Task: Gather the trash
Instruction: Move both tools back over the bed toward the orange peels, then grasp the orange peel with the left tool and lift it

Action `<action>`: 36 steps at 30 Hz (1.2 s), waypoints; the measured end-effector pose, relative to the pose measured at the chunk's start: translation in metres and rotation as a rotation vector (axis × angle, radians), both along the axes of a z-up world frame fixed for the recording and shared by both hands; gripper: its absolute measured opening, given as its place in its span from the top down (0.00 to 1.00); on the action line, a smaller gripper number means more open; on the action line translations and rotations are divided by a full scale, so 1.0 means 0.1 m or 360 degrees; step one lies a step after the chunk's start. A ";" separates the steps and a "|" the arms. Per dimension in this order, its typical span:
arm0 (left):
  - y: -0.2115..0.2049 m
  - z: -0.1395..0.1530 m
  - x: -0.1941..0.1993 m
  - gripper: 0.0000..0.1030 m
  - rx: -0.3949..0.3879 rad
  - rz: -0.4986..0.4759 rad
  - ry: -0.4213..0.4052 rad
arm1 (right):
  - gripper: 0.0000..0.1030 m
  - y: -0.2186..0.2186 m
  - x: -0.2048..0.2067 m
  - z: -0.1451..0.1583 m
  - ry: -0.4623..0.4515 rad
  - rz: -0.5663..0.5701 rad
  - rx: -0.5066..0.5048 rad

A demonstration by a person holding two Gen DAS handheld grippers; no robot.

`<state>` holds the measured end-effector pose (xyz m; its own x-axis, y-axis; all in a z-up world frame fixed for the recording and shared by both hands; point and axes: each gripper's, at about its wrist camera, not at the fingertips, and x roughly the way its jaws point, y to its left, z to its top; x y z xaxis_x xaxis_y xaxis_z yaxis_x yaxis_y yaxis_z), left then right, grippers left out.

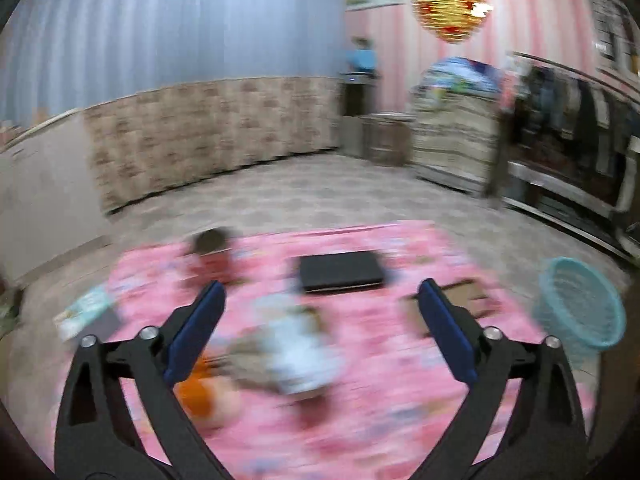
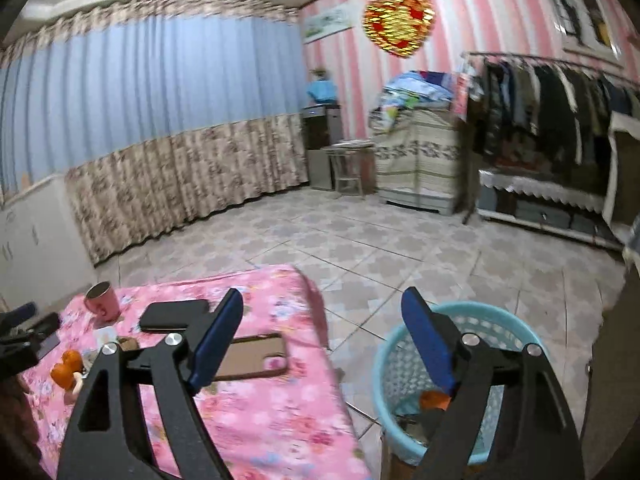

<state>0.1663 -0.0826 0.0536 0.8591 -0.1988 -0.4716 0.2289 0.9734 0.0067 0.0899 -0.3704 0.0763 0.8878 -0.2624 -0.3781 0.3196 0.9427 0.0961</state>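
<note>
My left gripper (image 1: 320, 300) is open and empty above the pink flowered table (image 1: 380, 400); its view is blurred. Below it lies crumpled pale trash (image 1: 296, 356) and an orange piece (image 1: 196, 392). The turquoise waste basket (image 1: 584, 308) stands on the floor to the table's right. My right gripper (image 2: 322, 316) is open and empty above the gap between table (image 2: 280, 420) and basket (image 2: 400, 360). An orange scrap (image 2: 434, 400) and dark trash lie inside the basket. An orange piece (image 2: 66, 366) sits on the table's left part.
On the table are a pink mug (image 2: 102, 302), a black case (image 2: 174, 314), a brown phone (image 2: 256, 356) and a booklet (image 1: 86, 312). The left gripper's tip (image 2: 20, 334) shows at the left edge. Tiled floor (image 2: 400, 248), curtains and a clothes rack (image 2: 552, 92) lie beyond.
</note>
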 end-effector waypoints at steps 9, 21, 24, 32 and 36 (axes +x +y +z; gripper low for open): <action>1.14 -0.40 0.19 0.07 -0.0093 0.0275 0.0171 | 0.15 1.02 0.54 0.00 -0.0056 0.0373 0.0025; 0.85 -0.87 0.32 0.07 0.0101 0.0184 0.0365 | 0.15 1.00 0.62 -0.46 0.0117 0.0370 0.0251; 0.89 -0.92 0.35 0.07 0.0082 0.0203 0.0400 | 0.15 1.04 0.67 -0.49 0.0145 0.0409 0.0273; 0.91 -1.01 0.44 0.09 0.0044 0.0194 0.0457 | 0.15 1.35 0.69 -0.53 0.0201 0.0478 0.0132; 0.92 -1.07 0.49 0.10 0.0037 0.0193 0.0502 | 0.15 1.42 0.67 -0.50 0.0192 0.0505 0.0097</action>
